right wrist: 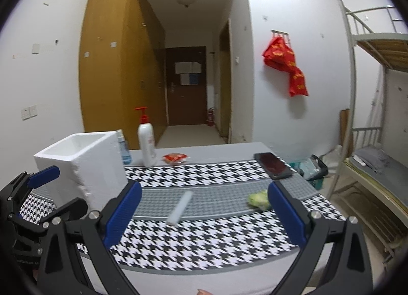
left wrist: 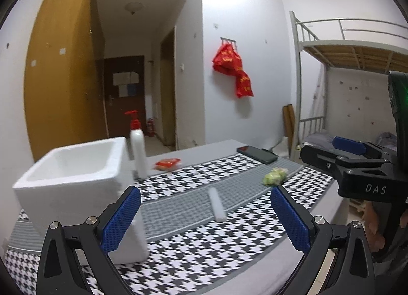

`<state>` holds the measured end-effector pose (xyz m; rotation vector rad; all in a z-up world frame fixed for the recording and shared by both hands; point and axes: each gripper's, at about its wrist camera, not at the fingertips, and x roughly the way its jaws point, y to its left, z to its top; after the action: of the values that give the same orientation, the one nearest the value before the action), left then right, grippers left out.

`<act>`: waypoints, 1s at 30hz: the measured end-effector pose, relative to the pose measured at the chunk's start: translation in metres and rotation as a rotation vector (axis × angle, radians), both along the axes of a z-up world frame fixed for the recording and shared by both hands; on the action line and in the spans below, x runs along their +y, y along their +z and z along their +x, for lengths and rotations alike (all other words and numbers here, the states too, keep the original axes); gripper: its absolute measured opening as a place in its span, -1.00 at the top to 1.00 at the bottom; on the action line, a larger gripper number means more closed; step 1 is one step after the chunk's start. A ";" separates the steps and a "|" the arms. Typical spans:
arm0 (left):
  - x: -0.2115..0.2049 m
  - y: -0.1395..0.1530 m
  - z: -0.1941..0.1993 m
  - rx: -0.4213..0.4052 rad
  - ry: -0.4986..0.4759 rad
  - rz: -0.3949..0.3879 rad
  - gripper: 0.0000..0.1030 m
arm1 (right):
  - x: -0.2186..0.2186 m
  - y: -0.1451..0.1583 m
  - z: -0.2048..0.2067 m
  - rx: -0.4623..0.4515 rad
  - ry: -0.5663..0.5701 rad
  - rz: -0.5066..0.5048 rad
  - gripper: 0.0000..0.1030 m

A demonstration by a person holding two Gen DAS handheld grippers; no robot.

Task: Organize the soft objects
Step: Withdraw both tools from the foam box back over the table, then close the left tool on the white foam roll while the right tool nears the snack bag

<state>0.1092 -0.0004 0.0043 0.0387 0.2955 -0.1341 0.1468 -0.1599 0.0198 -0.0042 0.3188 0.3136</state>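
Both claws hang wide open above the desk (right wrist: 229, 148), nothing between their blue pads. The left claw (left wrist: 205, 221) fills the bottom of its view, and the white foam box (left wrist: 76, 182) sits at centre left, right beside its left finger. The right claw (right wrist: 204, 214) frames the white foam roll (right wrist: 179, 207) lying mid-frame on the houndstooth cloth (right wrist: 204, 239). The green soft lump (right wrist: 258, 200) rests just beside its right finger. The red packet (right wrist: 174, 158) lies farther back, near the pump bottle (right wrist: 146, 139).
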 end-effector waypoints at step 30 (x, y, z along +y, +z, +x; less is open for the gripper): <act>-0.047 -0.020 0.072 0.161 -0.063 0.026 -0.98 | -0.059 -0.039 0.048 0.121 -0.102 0.006 -0.96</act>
<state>0.1816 -0.0479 -0.0155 0.0636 0.4574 -0.1964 0.1947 -0.2186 -0.0192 0.0374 0.4370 0.2138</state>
